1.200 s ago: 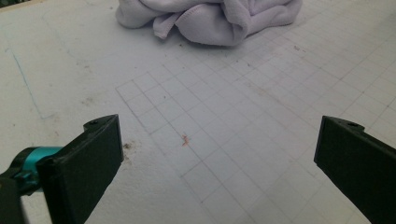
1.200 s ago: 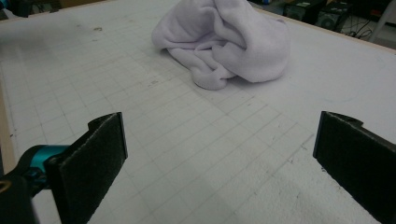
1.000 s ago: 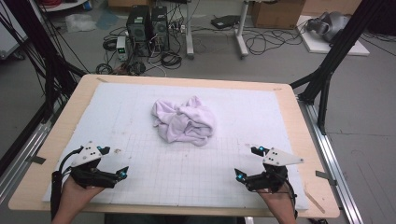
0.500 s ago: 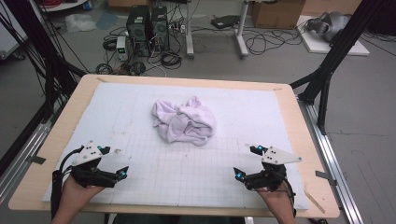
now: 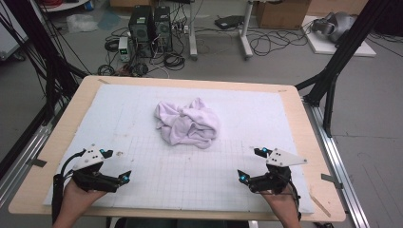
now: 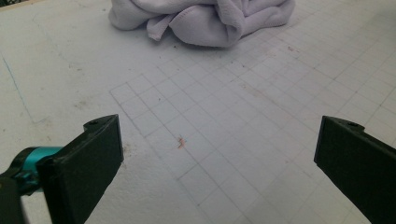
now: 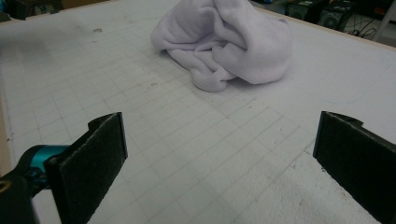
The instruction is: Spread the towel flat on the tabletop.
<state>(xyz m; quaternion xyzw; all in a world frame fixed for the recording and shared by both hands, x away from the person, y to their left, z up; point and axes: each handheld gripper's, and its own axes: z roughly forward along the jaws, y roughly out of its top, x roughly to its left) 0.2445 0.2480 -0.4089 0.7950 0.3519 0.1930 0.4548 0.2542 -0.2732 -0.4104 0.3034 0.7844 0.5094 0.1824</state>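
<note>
A crumpled pale lilac cloth lies bunched near the middle of the white gridded mat. The left gripper view has the cloth at its top edge, and the right gripper view has the cloth ahead. My left gripper rests low at the mat's front left, open, with nothing between its jaws. At the front right my right gripper is open too and holds nothing. Both stand well short of the cloth.
The mat covers a wooden table whose bare rim runs all round. Black frame legs rise at the table's back corners. Computer towers and cables lie on the floor beyond.
</note>
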